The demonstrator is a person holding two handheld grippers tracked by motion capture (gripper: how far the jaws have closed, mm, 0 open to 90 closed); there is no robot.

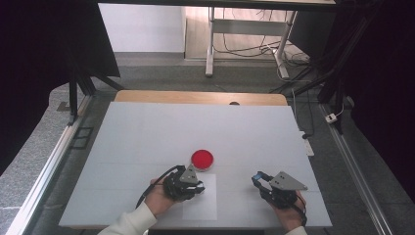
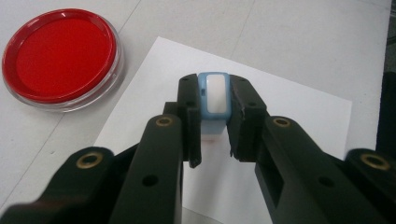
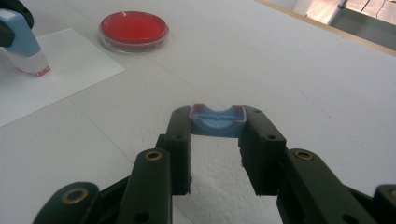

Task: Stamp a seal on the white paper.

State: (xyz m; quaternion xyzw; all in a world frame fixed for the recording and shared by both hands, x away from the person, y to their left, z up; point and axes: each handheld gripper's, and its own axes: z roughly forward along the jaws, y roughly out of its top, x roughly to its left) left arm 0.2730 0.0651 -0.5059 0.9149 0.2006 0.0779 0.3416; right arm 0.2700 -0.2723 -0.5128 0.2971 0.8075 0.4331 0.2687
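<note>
Two grippers busy | left gripper [image 2: 214, 140] fingers clamp a blue stamp [image 2: 213, 95], base resting on the white paper [image 2: 289, 116] | right gripper [image 3: 215, 154] grips the stamp's cap [image 3: 217, 120] | step: stamping, likely; next lift straight up | dish [image 1: 202, 159] holds red ink, beside the paper on the tabletop [image 1: 147, 132].

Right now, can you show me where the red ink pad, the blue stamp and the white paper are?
red ink pad [image 2: 60, 58], left gripper view, middle of its red surface.
blue stamp [image 2: 213, 93], left gripper view, white top face between the jaws.
white paper [image 2: 289, 105], left gripper view, bare part right of the jaws.
</note>
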